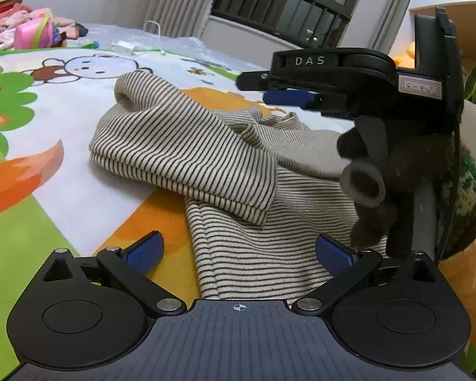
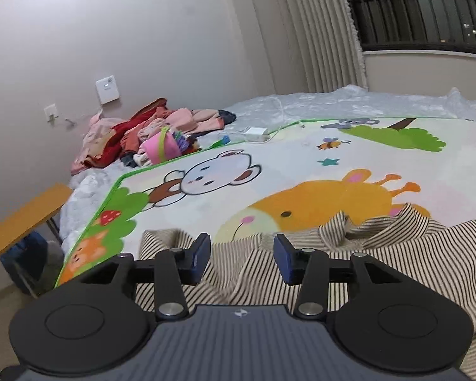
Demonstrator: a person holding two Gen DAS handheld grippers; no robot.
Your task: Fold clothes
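Observation:
A beige top with thin dark stripes [image 1: 187,146] lies crumpled on the cartoon play mat [image 1: 79,190]. One sleeve is folded across its body. My left gripper [image 1: 241,250] is open wide just above the near edge of the top, with nothing between its blue pads [image 1: 146,249]. The right gripper [image 1: 257,90] reaches in from the right above the far side of the top, held by a dark-gloved hand [image 1: 374,171]. In the right wrist view the right gripper [image 2: 242,258] is open over the striped top [image 2: 396,254], holding nothing.
A pile of pink and red clothes [image 2: 136,136] with a pink toy bucket [image 2: 160,149] sits at the mat's far corner. A white charger and cable [image 2: 257,133] lie beside it. A wooden bench [image 2: 22,219] stands at the left, and curtains and a barred window are behind.

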